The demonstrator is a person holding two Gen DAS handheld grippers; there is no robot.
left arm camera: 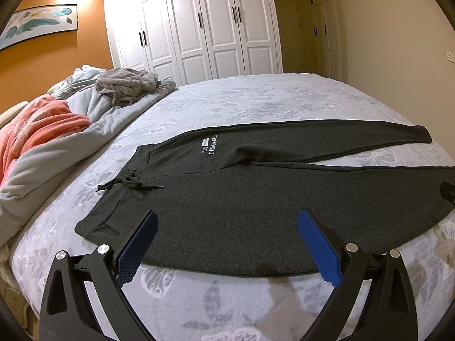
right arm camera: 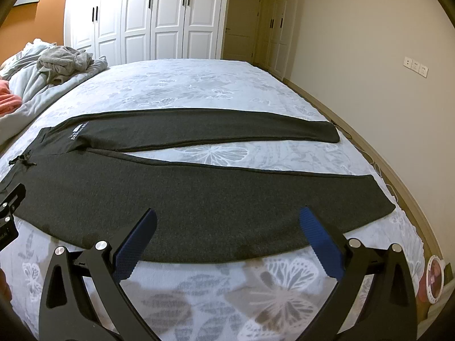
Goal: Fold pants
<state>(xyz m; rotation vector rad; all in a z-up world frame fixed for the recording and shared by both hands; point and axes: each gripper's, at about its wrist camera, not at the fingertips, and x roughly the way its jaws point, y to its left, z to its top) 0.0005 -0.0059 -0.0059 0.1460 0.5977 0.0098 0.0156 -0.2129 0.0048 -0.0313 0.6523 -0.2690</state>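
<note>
Pants [left arm camera: 256, 199] flat on the bed [left arm camera: 256, 96], unfolded, legs splayed in a V. Waistband end points toward the heaped bedding [left arm camera: 57, 130]; drawstring [left arm camera: 128, 186] lies loose on the waistband, on the bedding side. Cuffs point away from the bedding.

Left gripper [left arm camera: 227, 227] hovers over the pants' near edge, close to the waistband corner, jaws wide, nothing held. Right gripper [right arm camera: 227, 224] hovers over the near leg's near edge, toward the cuff [right arm camera: 381, 196], jaws wide too, nothing held. The far leg [right arm camera: 213, 126] lies apart from the near one, with a strip of sheet showing between them.

Step, as I read it: pre-grasp for the first fold, nothing done yet.

Next move probably needs both sets of jaws down onto the near edge, pinching the full fabric thickness, then carrying the near leg over onto the far leg. Lift evenly or the leg sags between the grips. Edge lies flat on soft bedding, so a lower finger may struggle to get under.
</note>
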